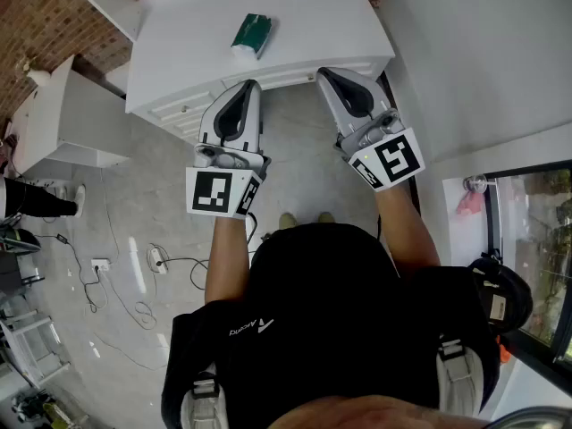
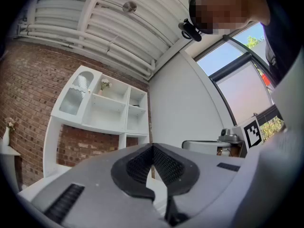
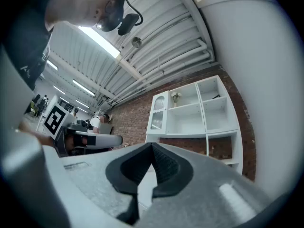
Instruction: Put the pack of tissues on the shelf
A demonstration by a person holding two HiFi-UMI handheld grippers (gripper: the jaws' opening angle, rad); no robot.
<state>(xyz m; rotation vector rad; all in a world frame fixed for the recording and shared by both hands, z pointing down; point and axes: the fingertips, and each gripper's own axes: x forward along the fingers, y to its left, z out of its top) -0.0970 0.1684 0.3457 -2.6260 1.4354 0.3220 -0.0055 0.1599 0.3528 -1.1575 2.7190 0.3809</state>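
Jaws clenched on both, nothing between them. The left gripper [image 1: 248,88] and right gripper [image 1: 327,76] hang side by side at the near edge of the worktop [image 1: 313,25], probably staged for the reach. Untouched pack of tissues [image 1: 251,35] lies flat on it, just ahead. The shelf unit [image 3: 192,110] stands against the brick wall [image 3: 128,122].

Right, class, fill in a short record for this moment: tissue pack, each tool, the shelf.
tissue pack: green, lying on the white cabinet top, not held
left tool: shut, nothing between its jaws, apart from the pack
right tool: shut, nothing between its jaws
shelf: white unit against the brick wall
task step: pack not yet picked up
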